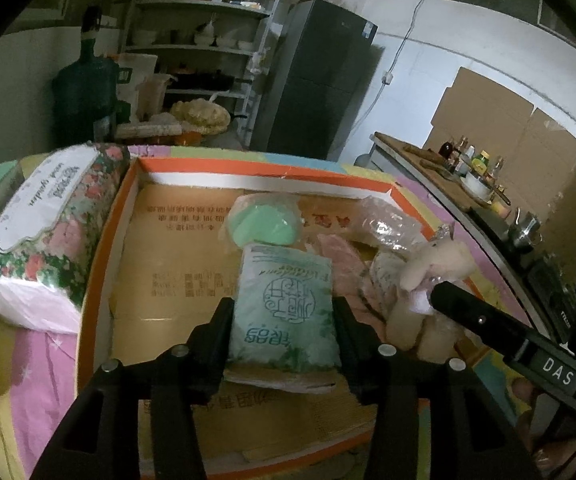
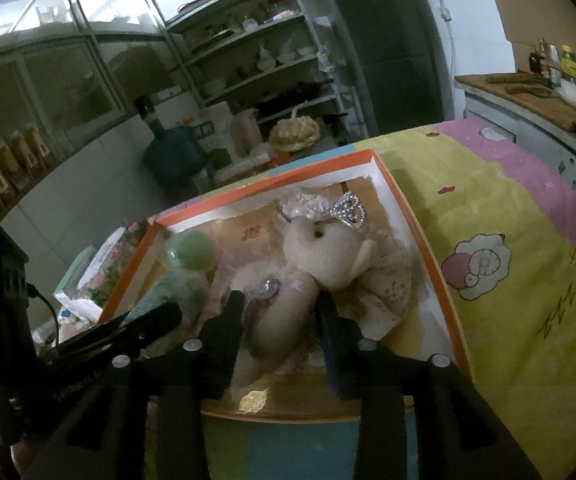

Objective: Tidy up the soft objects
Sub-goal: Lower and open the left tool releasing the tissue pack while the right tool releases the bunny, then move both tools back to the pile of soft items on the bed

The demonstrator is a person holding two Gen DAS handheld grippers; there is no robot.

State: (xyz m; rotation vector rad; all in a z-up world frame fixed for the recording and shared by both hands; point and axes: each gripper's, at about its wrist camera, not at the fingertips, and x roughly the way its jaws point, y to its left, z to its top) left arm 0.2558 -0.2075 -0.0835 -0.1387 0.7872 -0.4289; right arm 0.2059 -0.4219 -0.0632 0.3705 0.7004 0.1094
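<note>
Green tissue pack [image 1: 284, 312], printed plastic wrap, lies flat in the orange-rimmed box [image 1: 100, 264] between the left gripper [image 1: 284, 320] fingers, jaws half-open, grip unclear. Cream plush toy [image 2: 323, 260] with tiara sits between the right gripper [image 2: 280, 312] fingers, likewise.

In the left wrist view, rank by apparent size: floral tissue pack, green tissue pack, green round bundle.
1. floral tissue pack
2. green tissue pack, though nearness to the camera inflates it
3. green round bundle
</note>
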